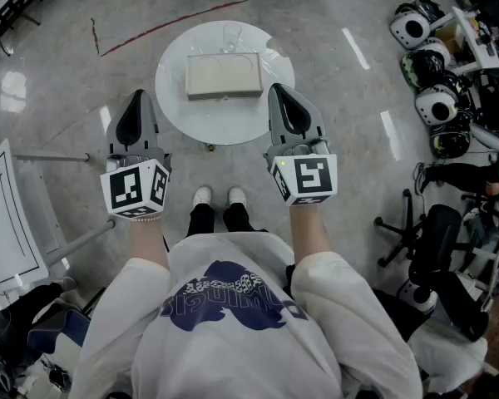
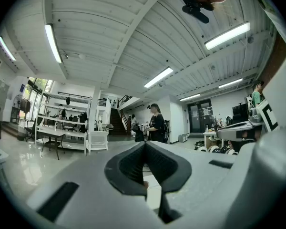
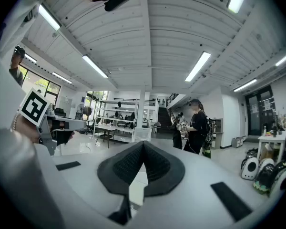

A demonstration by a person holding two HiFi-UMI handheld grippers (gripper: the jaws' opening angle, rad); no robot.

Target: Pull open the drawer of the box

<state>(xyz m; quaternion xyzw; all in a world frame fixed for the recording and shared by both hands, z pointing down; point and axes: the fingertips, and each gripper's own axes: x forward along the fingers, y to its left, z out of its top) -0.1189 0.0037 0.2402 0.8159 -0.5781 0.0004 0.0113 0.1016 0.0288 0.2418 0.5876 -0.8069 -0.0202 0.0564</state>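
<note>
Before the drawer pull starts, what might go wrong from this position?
1. The left gripper and right gripper are both shut and held short of the box. Going in like this would probably shove the box rather than take hold of it.
2. The box appears to sit loose on a small round table. A pull with nothing bracing it may drag the whole box toward the near edge.

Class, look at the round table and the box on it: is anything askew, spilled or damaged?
Nothing stands out. The box lies flat near the middle of the white table; no spill or damage shows.
</note>
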